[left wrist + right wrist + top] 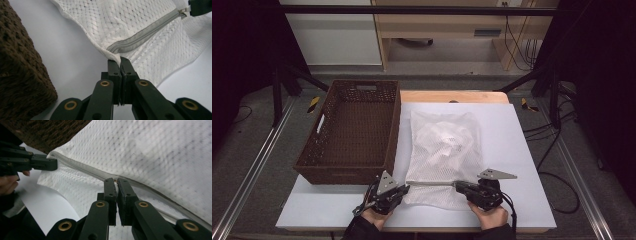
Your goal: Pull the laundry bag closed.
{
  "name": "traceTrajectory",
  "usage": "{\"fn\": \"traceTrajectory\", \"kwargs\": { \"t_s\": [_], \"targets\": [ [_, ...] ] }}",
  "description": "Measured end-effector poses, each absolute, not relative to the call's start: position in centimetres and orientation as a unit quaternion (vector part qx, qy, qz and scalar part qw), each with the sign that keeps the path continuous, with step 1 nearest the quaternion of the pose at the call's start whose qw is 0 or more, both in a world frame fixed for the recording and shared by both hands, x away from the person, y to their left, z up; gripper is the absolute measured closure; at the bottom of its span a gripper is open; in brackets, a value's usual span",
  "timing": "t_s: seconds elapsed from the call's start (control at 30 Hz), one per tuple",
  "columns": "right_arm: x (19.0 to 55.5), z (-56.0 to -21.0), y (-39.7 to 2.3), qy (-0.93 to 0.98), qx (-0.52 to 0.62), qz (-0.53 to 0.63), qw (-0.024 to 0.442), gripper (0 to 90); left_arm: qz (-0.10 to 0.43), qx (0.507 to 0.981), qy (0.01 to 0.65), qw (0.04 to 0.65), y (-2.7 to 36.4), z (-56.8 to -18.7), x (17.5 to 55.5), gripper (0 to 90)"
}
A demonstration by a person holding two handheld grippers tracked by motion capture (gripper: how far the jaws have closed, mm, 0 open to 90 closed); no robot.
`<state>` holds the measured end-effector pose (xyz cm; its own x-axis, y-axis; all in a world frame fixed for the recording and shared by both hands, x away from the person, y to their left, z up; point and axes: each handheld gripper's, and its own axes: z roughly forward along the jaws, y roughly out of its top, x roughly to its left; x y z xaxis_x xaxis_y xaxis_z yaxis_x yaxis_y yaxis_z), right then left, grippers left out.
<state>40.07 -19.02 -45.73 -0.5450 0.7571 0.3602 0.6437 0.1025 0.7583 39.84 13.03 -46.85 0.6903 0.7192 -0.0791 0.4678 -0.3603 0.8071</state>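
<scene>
On the left of the worktop [512, 150] stands a brown woven basket [352, 132], its long axis running away from the person. Just beside it, to the right, lies the white mesh laundry bag [444, 150], also lengthwise away from the person, with its grey zipper [430, 183] at the near end running left to right across the worktop (drawn fairly straight between the two tools).

The left tool [406, 187] points rightward along the zipper line, held low near the worktop's near edge by the left hand [374, 216]; its jaws are pressed together on the bag's fabric at the zipper's left end [120, 60].

The right tool [456, 186] points leftward, facing the other, gripped from behind by the right hand [490, 216]. Its jaws are pinched on the zipper pull [115, 180].
</scene>
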Motion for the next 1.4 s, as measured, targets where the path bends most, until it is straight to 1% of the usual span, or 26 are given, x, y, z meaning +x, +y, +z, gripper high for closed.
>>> {"fn": "traceTrajectory", "kwargs": {
  "t_s": [0.2, 0.27, 0.43, 0.5, 0.8, 0.93, 1.1, 1.3, 1.4],
  "targets": [
    [39.9, -45.8, -19.7, 0.739, 0.48, 0.469, 0.057, 86.2, 0.146, 0.812, 0.365, 0.431, 13.0, -46.9, 39.7, 87.4],
    [40.0, -45.8, -20.0, 0.739, 0.483, 0.466, 0.063, 86.2, 0.146, 0.81, 0.368, 0.432, 13.1, -46.8, 39.8, 87.4],
    [39.8, -45.8, -21.5, 0.727, 0.497, 0.468, 0.068, 86.2, 0.149, 0.809, 0.37, 0.432, 13.3, -46.8, 39.7, 87.4],
    [39.7, -45.8, -22.0, 0.724, 0.504, 0.467, 0.069, 86.2, 0.142, 0.808, 0.371, 0.434, 13.3, -46.9, 39.8, 87.4],
    [39.7, -46.3, -24.3, 0.709, 0.534, 0.456, 0.065, 86.2, 0.138, 0.813, 0.376, 0.423, 13.4, -47.5, 39.9, 87.4],
    [39.8, -46.5, -24.8, 0.714, 0.537, 0.444, 0.074, 86.2, 0.142, 0.815, 0.374, 0.418, 13.4, -47.7, 39.8, 87.4],
    [39.9, -46.8, -25.4, 0.71, 0.55, 0.433, 0.074, 86.2, 0.142, 0.815, 0.378, 0.415, 13.5, -47.9, 40.0, 87.3],
    [40.0, -46.9, -26.6, 0.706, 0.565, 0.418, 0.089, 86.2, 0.143, 0.814, 0.379, 0.416, 13.5, -47.9, 40.0, 87.4],
    [40.0, -47.0, -27.1, 0.703, 0.569, 0.418, 0.085, 86.0, 0.144, 0.815, 0.377, 0.415, 13.4, -47.9, 40.0, 87.4]
  ]
}}
